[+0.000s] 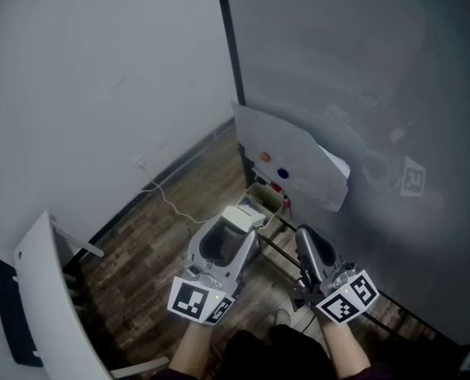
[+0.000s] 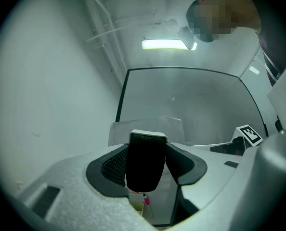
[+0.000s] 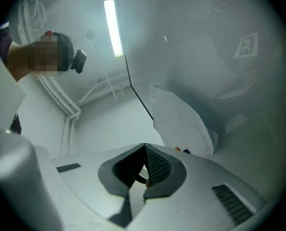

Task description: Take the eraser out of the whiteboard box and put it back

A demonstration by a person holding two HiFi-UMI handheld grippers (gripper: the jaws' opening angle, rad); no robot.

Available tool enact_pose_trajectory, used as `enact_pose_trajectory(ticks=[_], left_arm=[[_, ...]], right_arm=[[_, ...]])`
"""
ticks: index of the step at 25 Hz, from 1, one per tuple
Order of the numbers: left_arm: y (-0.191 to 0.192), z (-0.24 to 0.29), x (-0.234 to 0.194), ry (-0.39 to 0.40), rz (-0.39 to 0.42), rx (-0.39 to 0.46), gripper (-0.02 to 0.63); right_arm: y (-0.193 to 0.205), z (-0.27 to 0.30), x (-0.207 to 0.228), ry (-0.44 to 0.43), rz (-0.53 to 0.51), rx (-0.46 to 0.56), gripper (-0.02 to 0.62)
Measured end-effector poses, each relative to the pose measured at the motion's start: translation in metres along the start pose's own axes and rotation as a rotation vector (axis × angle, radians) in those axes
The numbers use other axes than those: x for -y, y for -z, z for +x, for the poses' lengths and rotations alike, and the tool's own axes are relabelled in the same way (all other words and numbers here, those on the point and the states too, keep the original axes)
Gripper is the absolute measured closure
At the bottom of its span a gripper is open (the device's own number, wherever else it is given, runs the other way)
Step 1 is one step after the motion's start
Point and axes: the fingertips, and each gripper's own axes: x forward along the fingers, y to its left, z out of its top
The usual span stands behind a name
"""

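Fingers of left gripper [image 2: 146, 154] pinch eraser [image 2: 144, 165], long axis upright; right gripper [image 3: 144, 166] fingers pressed together. Whiteboard box [image 1: 264, 197] just ahead, nearer left.

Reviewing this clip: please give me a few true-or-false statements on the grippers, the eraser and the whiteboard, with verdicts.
1. The left gripper has the eraser clamped between its jaws. True.
2. The right gripper has its jaws spread wide. False: their tips meet, and it holds nothing.
3. The eraser lies inside the whiteboard box. False: it is out of the box, held in the left gripper just beside it.
4. A sheet of paper hangs on the whiteboard above the box. True.
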Motion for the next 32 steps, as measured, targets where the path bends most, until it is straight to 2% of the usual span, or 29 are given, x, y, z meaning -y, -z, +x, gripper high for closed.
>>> enact_pose_trajectory(ticks=[8,18,26,32], left_arm=[[0.044,0.028,-0.021,0.011,-0.012,-0.057,0.382],[0.072,0.040,-0.043,0.047,-0.080,-0.089,0.382],[0.123,0.071,-0.050,0.099,-0.118,-0.134,0.382],[0.152,0.085,-0.053,0.113,-0.113,-0.179,0.382]], right_arm=[[0.019,0.006,0.036,0.078,0.037,-0.006,0.592],[0.036,0.014,0.044,0.149,0.034,0.010,0.592],[0.052,0.008,0.060,0.218,0.036,0.022,0.592],[0.059,-0.003,0.071,0.260,0.037,0.020,0.592]])
